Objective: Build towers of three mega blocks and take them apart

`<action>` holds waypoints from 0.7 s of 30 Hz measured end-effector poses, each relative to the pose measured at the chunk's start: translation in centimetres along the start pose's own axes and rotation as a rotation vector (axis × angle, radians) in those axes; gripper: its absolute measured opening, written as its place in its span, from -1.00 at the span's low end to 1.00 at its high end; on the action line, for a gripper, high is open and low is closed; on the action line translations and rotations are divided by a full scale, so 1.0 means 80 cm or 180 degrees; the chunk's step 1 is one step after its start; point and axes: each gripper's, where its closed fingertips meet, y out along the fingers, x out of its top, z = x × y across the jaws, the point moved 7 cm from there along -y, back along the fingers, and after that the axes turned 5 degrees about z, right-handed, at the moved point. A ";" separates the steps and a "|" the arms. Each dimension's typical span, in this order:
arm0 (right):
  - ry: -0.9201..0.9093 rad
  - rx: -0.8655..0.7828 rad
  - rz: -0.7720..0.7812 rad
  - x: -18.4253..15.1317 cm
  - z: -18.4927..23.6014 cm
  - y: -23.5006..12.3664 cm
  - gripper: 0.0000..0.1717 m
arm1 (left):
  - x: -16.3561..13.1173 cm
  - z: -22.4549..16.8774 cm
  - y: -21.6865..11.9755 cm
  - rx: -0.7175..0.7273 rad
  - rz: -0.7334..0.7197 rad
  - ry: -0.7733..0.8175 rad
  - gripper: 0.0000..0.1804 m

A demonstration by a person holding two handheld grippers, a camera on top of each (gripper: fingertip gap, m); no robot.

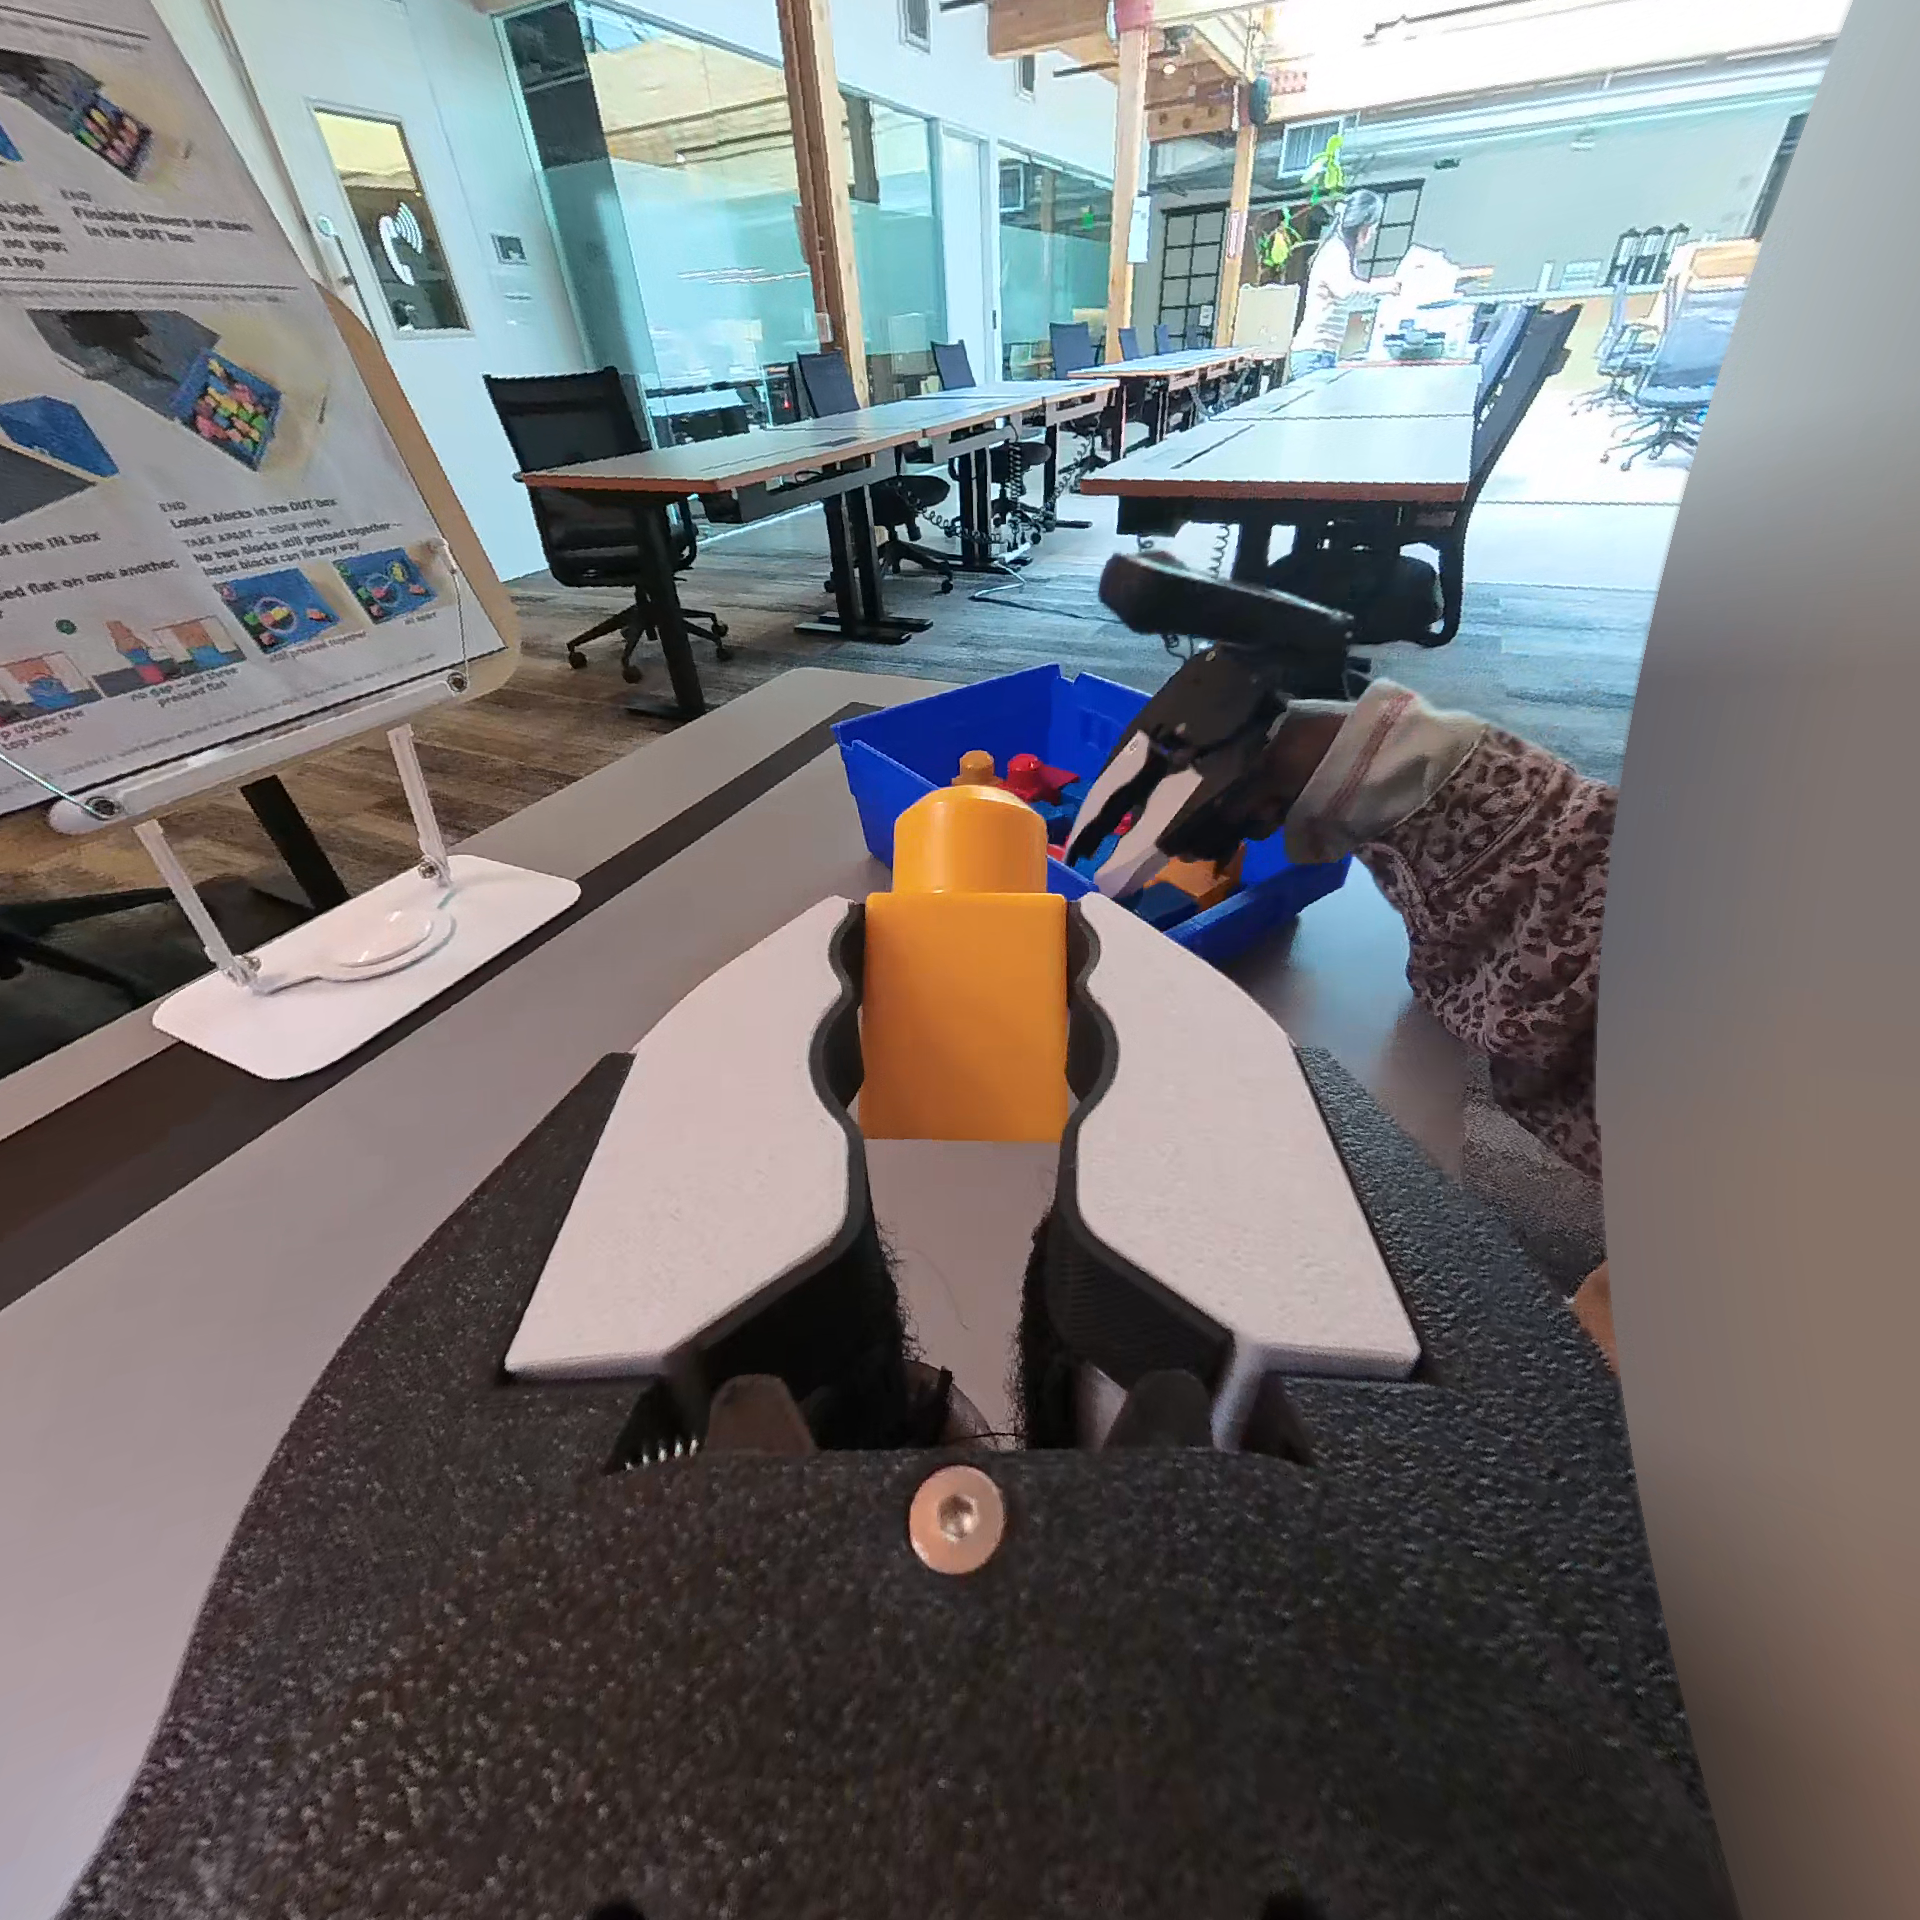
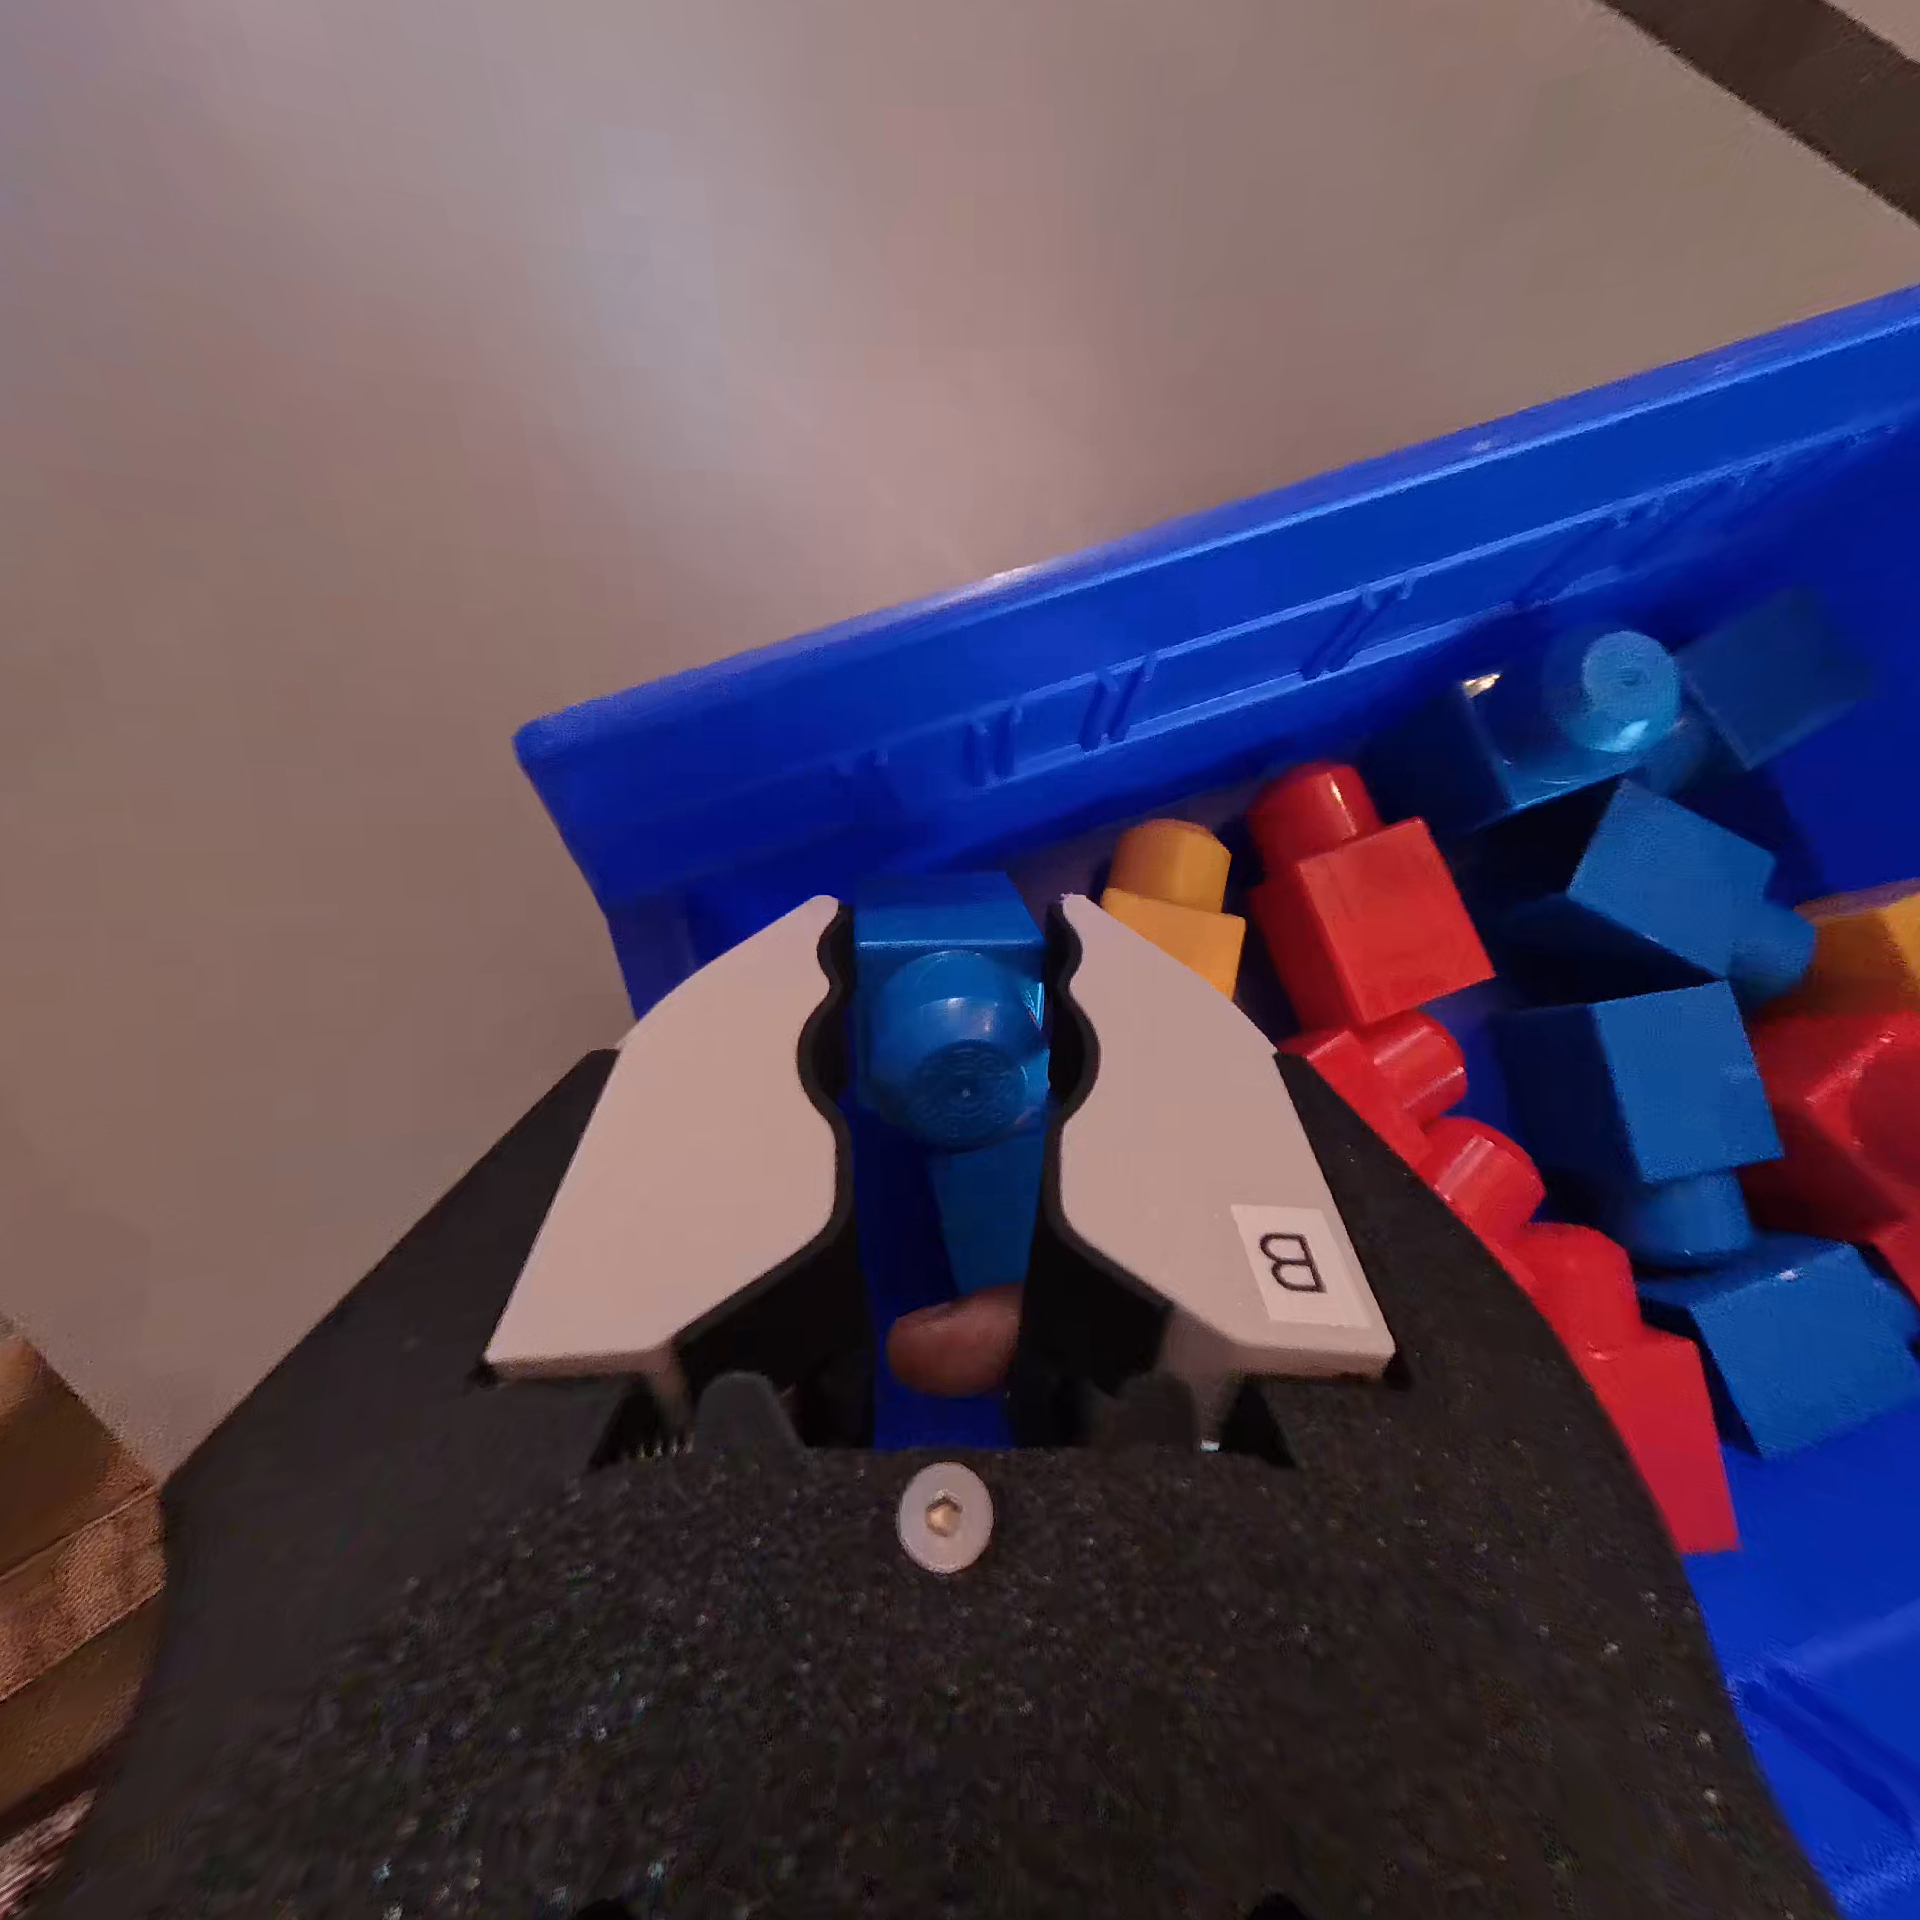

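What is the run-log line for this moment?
left gripper: holds orange block above table | right gripper: closed on blue block in blue bin

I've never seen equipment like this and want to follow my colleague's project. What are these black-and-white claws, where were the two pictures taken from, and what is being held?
No robot here: a person holds a two-finger gripper in each hand, and a camera on each looks forward along its fingers.

The left wrist view shows the left gripper above a grey table, its pads pressed on the sides of an orange block with the stud pointing away. Farther off, the right gripper, held by an arm in a patterned sleeve, dips into a blue bin. An instruction sheet on a stand is on the left.

The right wrist view looks into that bin, full of red, blue and orange blocks. The right gripper is closed on a blue block.
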 end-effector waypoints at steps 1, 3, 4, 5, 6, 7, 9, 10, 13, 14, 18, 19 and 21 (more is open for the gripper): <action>0.0007 0.0035 0.0027 -0.001 0.000 0.006 -0.55 | 0.000 0.000 0.000 -0.0001 -0.0007 -0.0002 -0.60; 0.0036 0.0075 0.0098 -0.003 0.000 0.013 -0.51 | 0.000 0.000 0.001 -0.0032 -0.0012 -0.0030 -0.60; 0.0045 -0.0008 0.0129 -0.003 -0.002 0.013 -0.49 | -0.001 0.000 0.001 -0.0048 -0.0001 -0.0042 -0.60; 0.0036 -0.0105 0.0129 -0.003 -0.005 0.010 -0.47 | -0.003 0.000 0.002 -0.0053 0.0020 -0.0044 -0.60; 0.0013 -0.0158 0.0072 0.000 -0.005 0.004 -0.45 | -0.005 0.001 0.004 -0.0056 0.0051 -0.0040 -0.60; -0.0020 -0.0180 -0.0055 0.005 -0.004 -0.005 -0.43 | -0.007 0.000 0.005 -0.0073 0.0088 -0.0037 -0.60; -0.0116 -0.0182 -0.0449 0.020 0.004 -0.027 -0.43 | -0.011 -0.002 0.011 -0.0131 0.0171 -0.0031 -0.60; -0.0177 -0.0127 -0.0696 0.030 0.012 -0.039 -0.43 | -0.013 -0.004 0.015 -0.0160 0.0219 -0.0016 -0.60; -0.0606 0.0471 -0.1525 0.064 0.065 -0.072 -0.42 | -0.023 -0.014 0.032 -0.0223 0.0449 0.0159 -0.60; -0.0820 0.0714 -0.1775 0.074 0.088 -0.080 -0.42 | -0.026 -0.017 0.037 -0.0244 0.0544 0.0237 -0.60; -0.1225 0.1480 -0.2279 0.102 0.168 -0.085 -0.45 | -0.033 -0.032 0.053 -0.0288 0.0714 0.0579 -0.60; -0.1166 0.1602 -0.2269 0.107 0.180 -0.079 -0.45 | -0.034 -0.035 0.056 -0.0271 0.0737 0.0689 -0.60; -0.1113 0.1787 -0.2207 0.113 0.197 -0.067 -0.44 | -0.035 -0.042 0.058 -0.0222 0.0794 0.0980 -0.60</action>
